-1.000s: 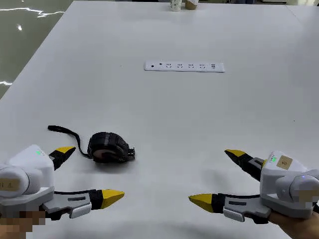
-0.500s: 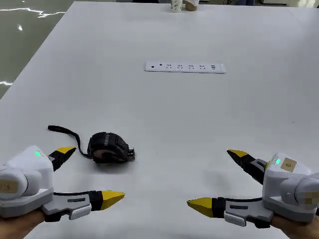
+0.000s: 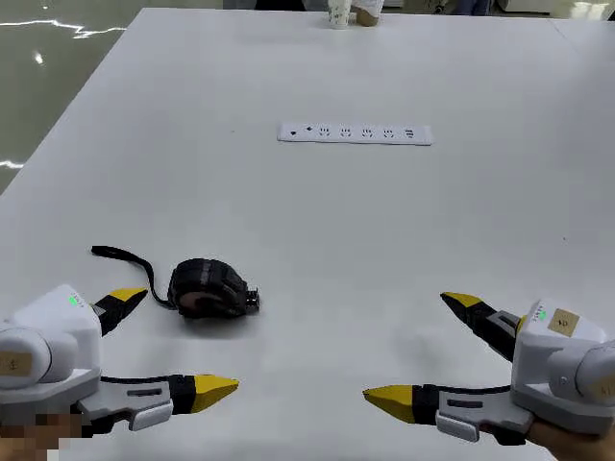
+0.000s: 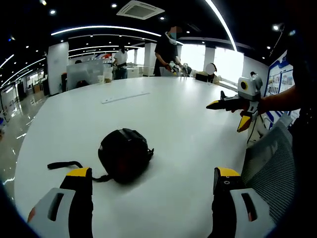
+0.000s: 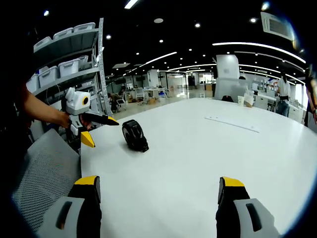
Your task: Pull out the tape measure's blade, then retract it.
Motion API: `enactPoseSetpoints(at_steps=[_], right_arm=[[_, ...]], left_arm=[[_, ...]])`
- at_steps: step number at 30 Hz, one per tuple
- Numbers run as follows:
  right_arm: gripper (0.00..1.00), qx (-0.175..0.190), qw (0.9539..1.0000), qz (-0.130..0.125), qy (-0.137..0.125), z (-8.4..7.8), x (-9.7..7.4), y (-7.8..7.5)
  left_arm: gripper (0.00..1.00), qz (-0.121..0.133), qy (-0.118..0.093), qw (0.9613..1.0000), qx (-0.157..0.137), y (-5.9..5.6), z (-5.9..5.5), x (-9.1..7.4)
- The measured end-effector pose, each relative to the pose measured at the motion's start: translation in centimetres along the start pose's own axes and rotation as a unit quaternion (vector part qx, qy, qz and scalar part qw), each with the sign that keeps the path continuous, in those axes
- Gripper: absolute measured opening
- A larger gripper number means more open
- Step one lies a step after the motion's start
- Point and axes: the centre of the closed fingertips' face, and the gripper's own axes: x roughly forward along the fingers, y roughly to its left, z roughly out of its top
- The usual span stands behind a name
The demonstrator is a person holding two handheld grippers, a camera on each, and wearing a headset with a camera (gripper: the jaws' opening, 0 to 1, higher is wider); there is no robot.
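A black tape measure point(image 3: 209, 288) lies on the white table point(image 3: 336, 211), its black wrist strap point(image 3: 120, 255) trailing to the left; its blade is in the case. My left gripper point(image 3: 173, 341) is open at the near left, just in front of and to the left of the tape measure, not touching it. From the left gripper view, the tape measure point(image 4: 124, 153) sits between and beyond the yellow-tipped jaws. My right gripper point(image 3: 428, 351) is open at the near right, well clear of the tape measure point(image 5: 134, 135), which lies far off to its left.
A white power strip point(image 3: 355, 133) lies across the middle of the table. Paper cups point(image 3: 351, 11) stand at the far edge. A mesh chair point(image 5: 42, 171) is by the near side, and people stand at the table's far end point(image 4: 171, 49).
Both grippers have sunk slightly toward the near edge of the view and stayed open. The tape measure has not moved.
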Motion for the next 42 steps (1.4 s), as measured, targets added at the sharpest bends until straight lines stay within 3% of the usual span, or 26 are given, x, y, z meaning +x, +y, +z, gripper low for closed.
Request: enactPoseSetpoints(at_steps=[12,33,42], right_arm=[[0.99,0.0,1.0,0.0,-0.001,0.07,-0.2,-0.17],[0.99,-0.001,1.0,-0.001,0.002,-0.11,-0.63,-0.01],[0.99,0.0,1.0,-0.004,0.005,-0.19,-0.55,0.01]], left_arm=[[0.99,-0.005,-0.006,1.0,0.005,-0.13,0.62,-0.39],[0.99,-0.011,-0.003,0.9999,-0.001,-0.34,0.49,-0.74],[0.99,0.0,-0.004,1.0,-0.001,-0.11,0.59,-0.66]])
